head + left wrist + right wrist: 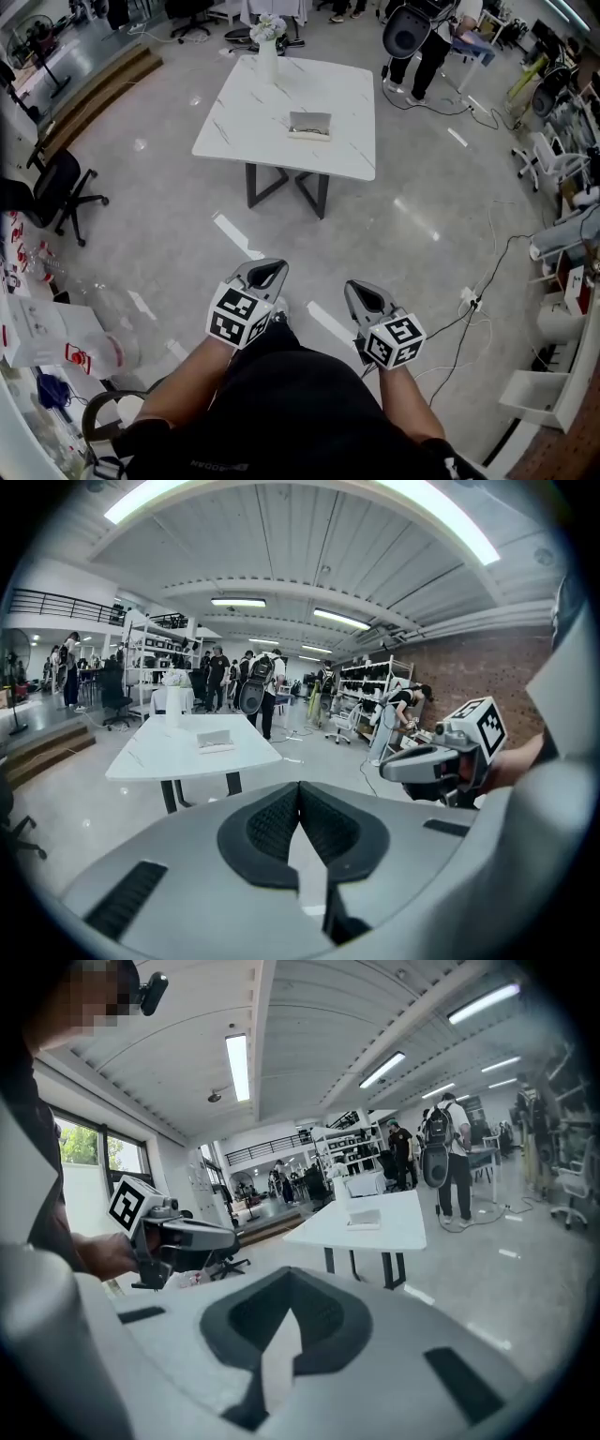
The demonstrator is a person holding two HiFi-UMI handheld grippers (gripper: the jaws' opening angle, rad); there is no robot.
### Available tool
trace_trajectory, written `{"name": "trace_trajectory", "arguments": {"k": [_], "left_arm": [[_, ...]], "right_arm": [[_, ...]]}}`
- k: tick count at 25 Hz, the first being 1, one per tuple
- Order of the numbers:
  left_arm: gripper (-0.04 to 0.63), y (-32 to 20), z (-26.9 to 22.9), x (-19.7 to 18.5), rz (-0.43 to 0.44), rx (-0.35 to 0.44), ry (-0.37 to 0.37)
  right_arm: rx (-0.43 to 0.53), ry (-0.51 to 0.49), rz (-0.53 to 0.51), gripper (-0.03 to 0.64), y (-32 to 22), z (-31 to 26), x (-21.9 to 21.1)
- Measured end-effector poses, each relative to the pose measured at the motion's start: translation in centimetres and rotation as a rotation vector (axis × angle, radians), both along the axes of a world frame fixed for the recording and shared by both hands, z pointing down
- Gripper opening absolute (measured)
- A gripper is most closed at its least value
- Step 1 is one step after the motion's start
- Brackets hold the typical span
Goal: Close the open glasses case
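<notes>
While the person stands well back from the white table (246, 112), the open glasses case (309, 125) lies on it, lid up. Left gripper (264, 272) and right gripper (364, 292) are empty, jaws pressed together. Risk: a careless push skids the case across the slick top instead of folding the lid.

The floor (159, 197) was grey and shiny, with white tape marks (234, 236) on it. A white marble table (244, 122) stood in the middle, and a black office chair (58, 187) stood well apart at the left. Long lamps (239, 602) lit the ribbed white ceiling (309, 536). Metal shelves (367, 682) stood near a brick wall (469, 663). The windows (82, 1152) showed green leaves.
</notes>
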State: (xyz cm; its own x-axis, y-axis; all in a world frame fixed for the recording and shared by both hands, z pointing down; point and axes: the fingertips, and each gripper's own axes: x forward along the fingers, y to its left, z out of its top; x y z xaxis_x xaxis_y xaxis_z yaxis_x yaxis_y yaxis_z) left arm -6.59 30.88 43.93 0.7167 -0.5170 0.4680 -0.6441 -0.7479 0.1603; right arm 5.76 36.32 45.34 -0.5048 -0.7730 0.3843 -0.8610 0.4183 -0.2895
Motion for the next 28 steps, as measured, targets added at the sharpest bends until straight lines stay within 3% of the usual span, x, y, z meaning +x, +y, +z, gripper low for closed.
{"name": "trace_trajectory", "arguments": {"k": [15, 28], "left_arm": [[0.005, -13.7, -0.7, -1.3, 0.055, 0.027, 0.031], [0.005, -18.8, -0.2, -2.3, 0.038, 0.015, 0.054]], "right_arm": [[0.036, 0.04, 0.044, 0.002, -13.6, -0.9, -1.6], [0.023, 0.076, 0.046, 0.002, -17.9, -0.6, -1.4]]}}
